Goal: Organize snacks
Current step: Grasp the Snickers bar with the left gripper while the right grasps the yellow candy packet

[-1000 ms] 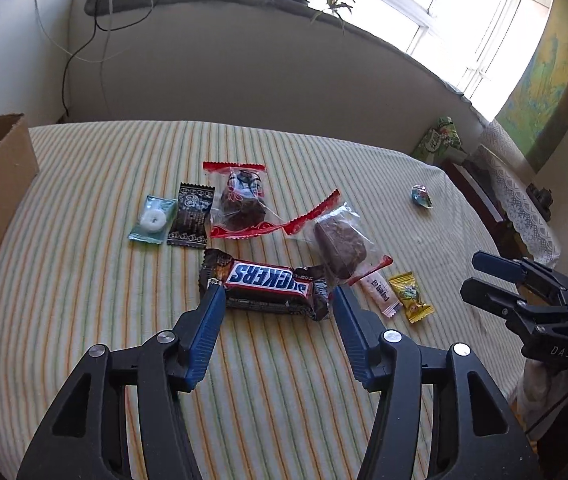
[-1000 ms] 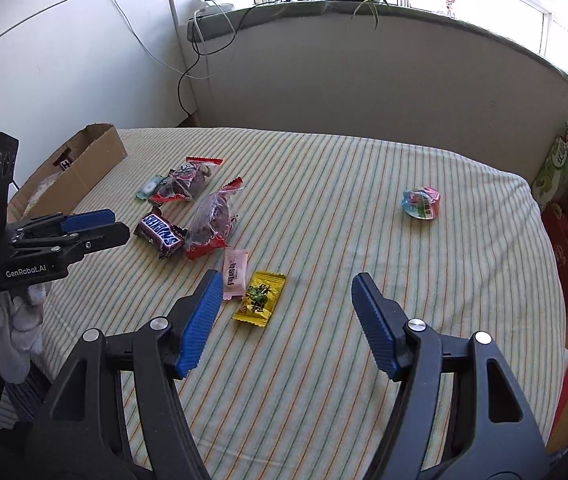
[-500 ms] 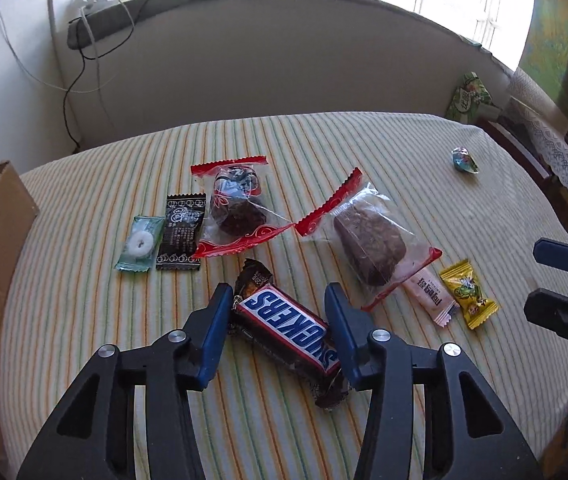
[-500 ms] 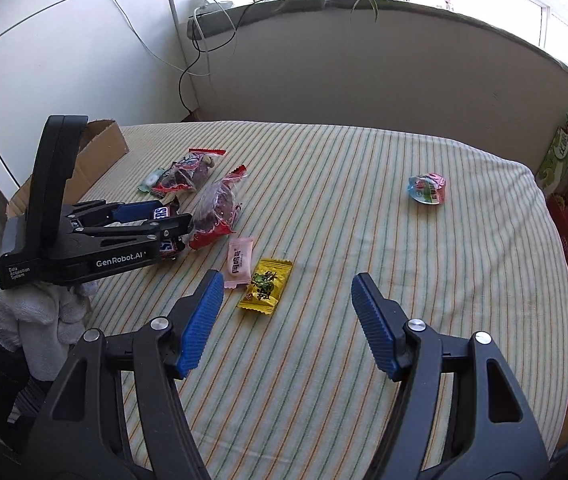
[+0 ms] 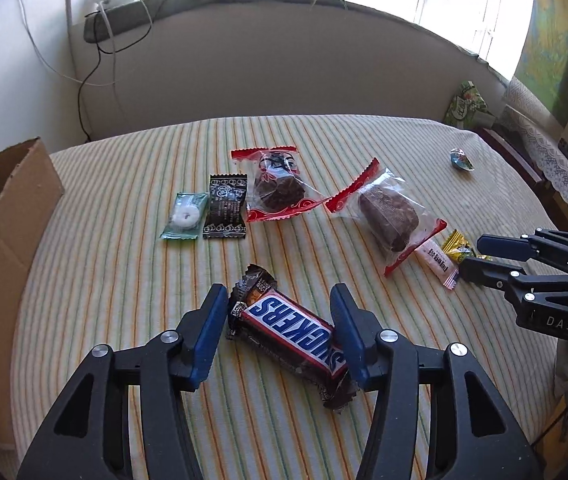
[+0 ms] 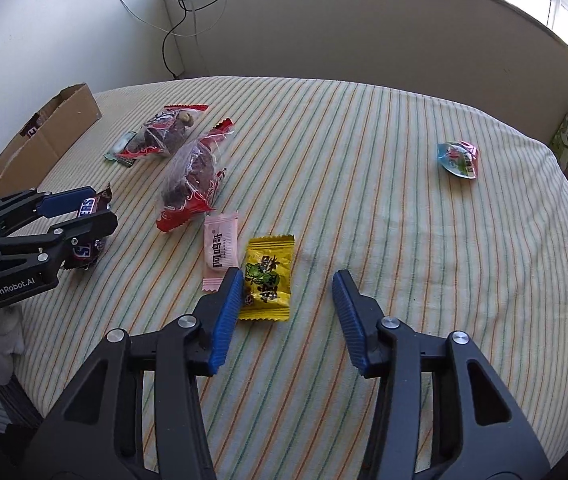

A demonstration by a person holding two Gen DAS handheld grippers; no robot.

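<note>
Jaws first, from the left wrist view: the left gripper (image 5: 275, 320) is opening, blue pads set either side of the Snickers bar (image 5: 294, 334), which lies slantwise between them on the striped tablecloth (image 5: 123, 280). The right pad looks to be against the wrapper's edge, the left pad stands just off the crimped end, so no firm squeeze that I can make out. Ahead of the bar sit a green mint packet (image 5: 185, 216) and a black sachet (image 5: 225, 212) side by side, then two clear red-edged cake packs (image 5: 277, 190) (image 5: 388, 216). A cardboard box (image 5: 11, 240) stands open at the left edge of the cloth. Off to the right, the right gripper (image 5: 474, 258) reaches in near a pink stick sachet (image 5: 438, 266) and a yellow candy (image 5: 458, 246). A small blue sweet (image 5: 462, 160) lies well apart, far right.

Over to the right wrist view: jaws closing here, with the yellow candy (image 6: 267, 276) between them but hard by the left pad, which overlaps its lower corner; the right pad stands clear of it on bare cloth. The pink stick sachet (image 6: 219, 250) lies just beside the candy, right at the left pad's tip, crowding that side. Beyond it is one cake pack (image 6: 191, 180), the other (image 6: 161, 134) farther back. At the left the left gripper (image 6: 97, 216) straddles the Snickers bar (image 6: 87, 206).
</note>
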